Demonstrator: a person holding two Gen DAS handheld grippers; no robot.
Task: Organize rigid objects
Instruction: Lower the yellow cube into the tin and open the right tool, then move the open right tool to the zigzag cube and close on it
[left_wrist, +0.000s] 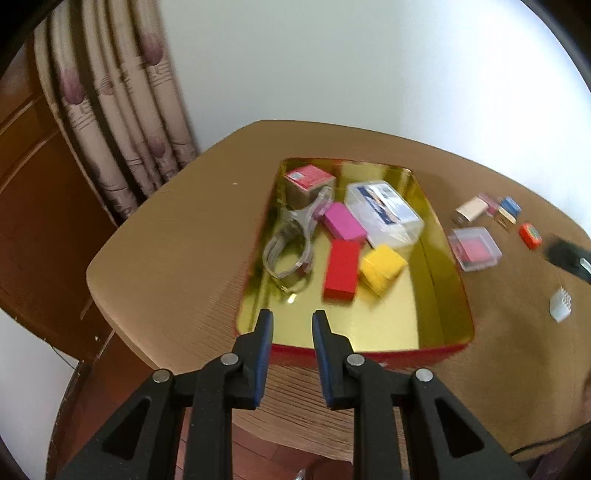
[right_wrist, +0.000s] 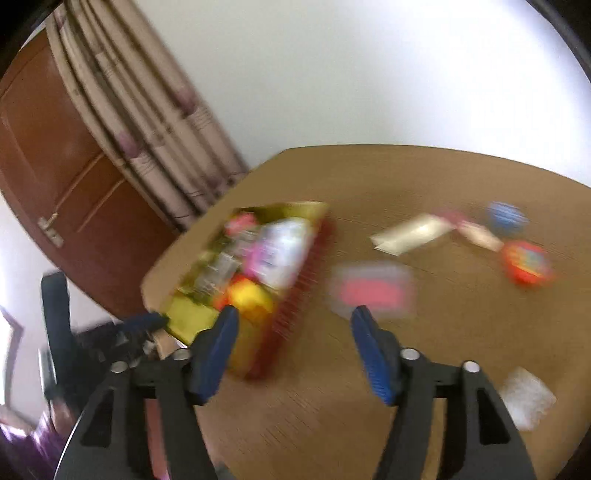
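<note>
While the left gripper (left_wrist: 292, 320) hovers empty, slightly parted, the gold tray (left_wrist: 388, 332) lies just ahead. The right gripper (right_wrist: 295, 317), wide open and empty, faces the clear box (right_wrist: 373, 288).

Tray (left_wrist: 436, 258): interior was gold, mirror-glossy, metallic-looking; outer wall red. Inside it, red block (left_wrist: 341, 269), pink block (left_wrist: 344, 221) and yellow block (left_wrist: 382, 267) looked matt and smooth. Lidded box (left_wrist: 384, 214) at the tray's far side was clear glossy plastic with a printed paper label. Small case (left_wrist: 476, 249), just right of the tray, was clear plastic too. Table (left_wrist: 177, 236) under the tray: matt tan wood-look surface with fine grain lines. Curtain (left_wrist: 110, 122) behind the table: patterned cloth. Left gripper (left_wrist: 292, 319): matt black plastic, blue ribbed pads (left_wrist: 264, 354), bright metal pins. Right wrist view was too blurred for finishes.
</note>
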